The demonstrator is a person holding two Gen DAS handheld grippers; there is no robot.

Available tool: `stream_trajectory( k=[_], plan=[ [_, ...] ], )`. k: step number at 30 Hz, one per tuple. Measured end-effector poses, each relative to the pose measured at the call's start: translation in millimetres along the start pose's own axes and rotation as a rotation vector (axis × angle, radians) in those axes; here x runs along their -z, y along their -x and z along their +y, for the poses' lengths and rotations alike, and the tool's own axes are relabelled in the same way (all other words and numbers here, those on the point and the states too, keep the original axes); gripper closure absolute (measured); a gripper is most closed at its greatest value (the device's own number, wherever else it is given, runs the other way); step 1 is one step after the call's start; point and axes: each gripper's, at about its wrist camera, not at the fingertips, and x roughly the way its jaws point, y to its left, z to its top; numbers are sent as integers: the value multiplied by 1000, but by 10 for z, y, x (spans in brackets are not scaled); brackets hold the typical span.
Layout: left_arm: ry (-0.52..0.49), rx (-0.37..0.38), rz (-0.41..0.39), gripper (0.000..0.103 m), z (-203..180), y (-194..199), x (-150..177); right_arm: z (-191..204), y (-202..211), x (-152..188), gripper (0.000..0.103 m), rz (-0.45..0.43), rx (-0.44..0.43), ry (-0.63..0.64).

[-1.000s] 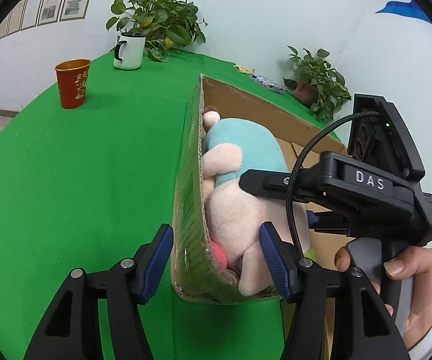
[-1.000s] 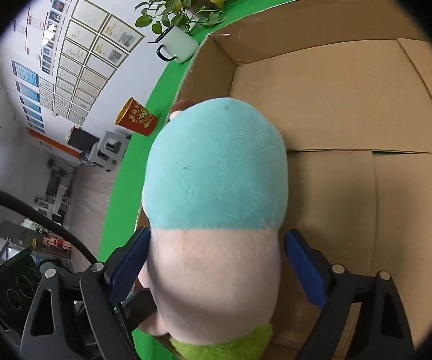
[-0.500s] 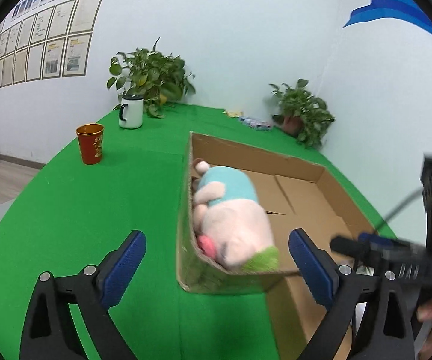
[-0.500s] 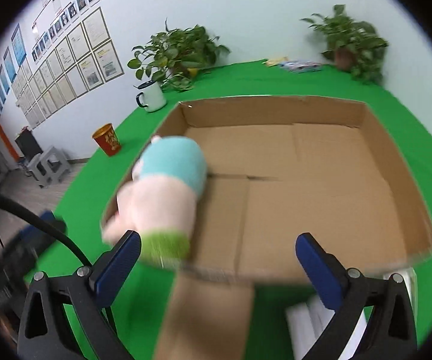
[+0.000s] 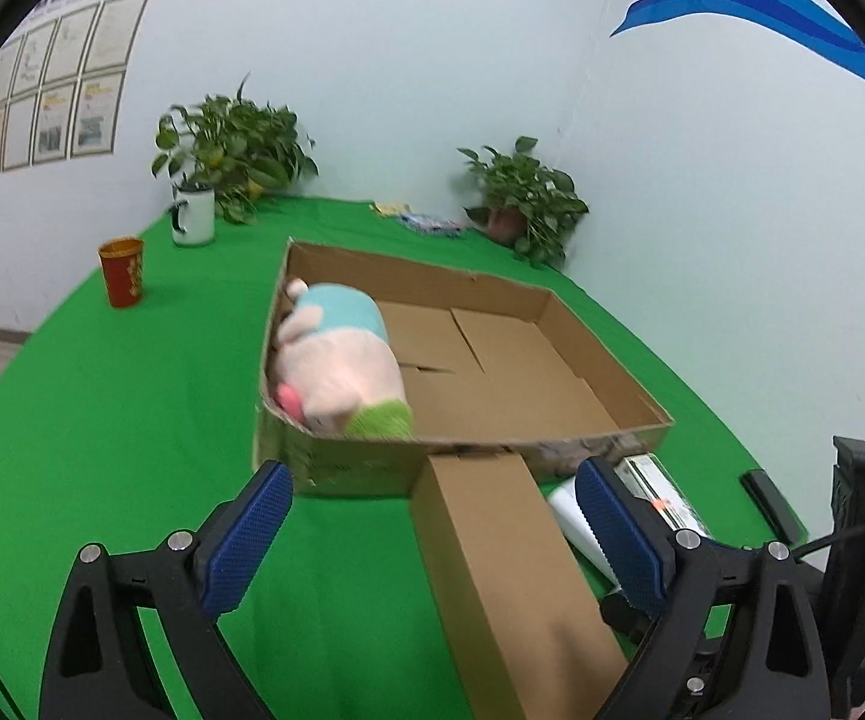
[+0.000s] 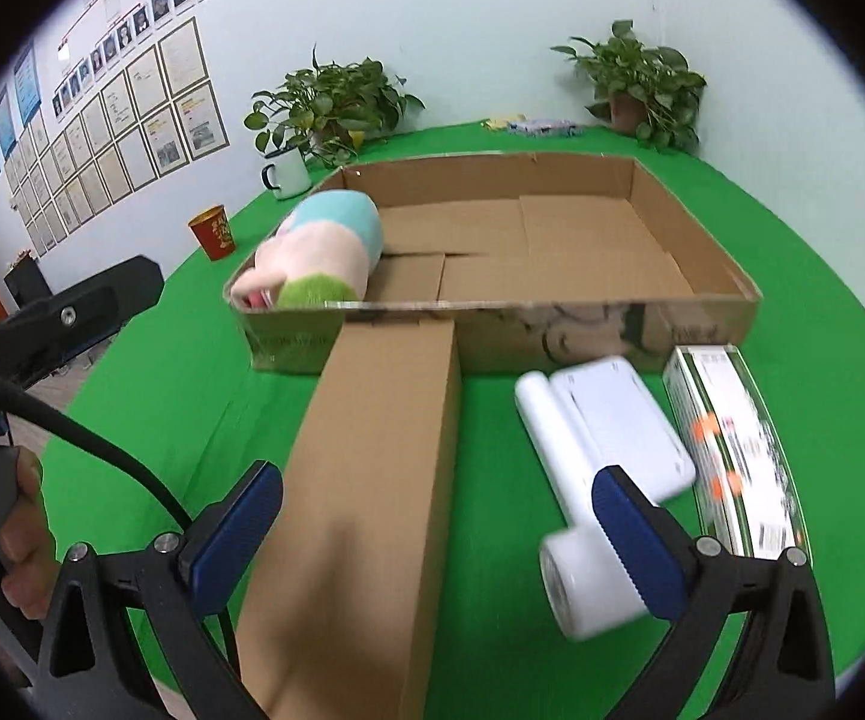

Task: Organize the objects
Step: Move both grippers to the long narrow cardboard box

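Observation:
A pink plush toy with a teal top [image 5: 336,360] lies in the near-left corner of a shallow open cardboard box [image 5: 606,384]; it also shows in the right wrist view [image 6: 318,252] inside the box [image 6: 696,240]. My left gripper [image 5: 432,534] is open and empty, held back above the green table in front of the box. My right gripper [image 6: 438,537] is open and empty, above a long brown carton [image 6: 366,468]. A white device [image 6: 600,468] and a green-white packet [image 6: 732,450] lie to the carton's right.
A red cup [image 5: 123,271], a white mug [image 5: 192,217] and two potted plants [image 5: 234,144] [image 5: 522,192] stand at the far side of the green table [image 5: 102,420]. The long carton [image 5: 504,576] lies against the box's front wall. The other handheld gripper [image 6: 60,318] is at left.
Both grippers opened and pulled back from the box. The plush toy was let go and now lies in the box's corner. The carton, white device and packet came into view.

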Motion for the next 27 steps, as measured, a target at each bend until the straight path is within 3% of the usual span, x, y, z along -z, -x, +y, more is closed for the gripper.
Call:
stream_trajectory(
  k=[13, 22, 26, 27],
  plan=[
    [61, 87, 147, 18, -9, -291, 418, 253, -59, 415, 0, 87, -87, 51],
    [173, 203, 293, 20, 230, -708, 647, 564, -182, 520, 1, 97, -11, 185],
    [177, 245, 339, 24, 192, -837, 771, 562, -188, 605, 1, 157, -35, 199],
    [170, 249, 353, 24, 165, -861, 808, 564, -184, 644, 6, 170, -44, 199]
  ],
)
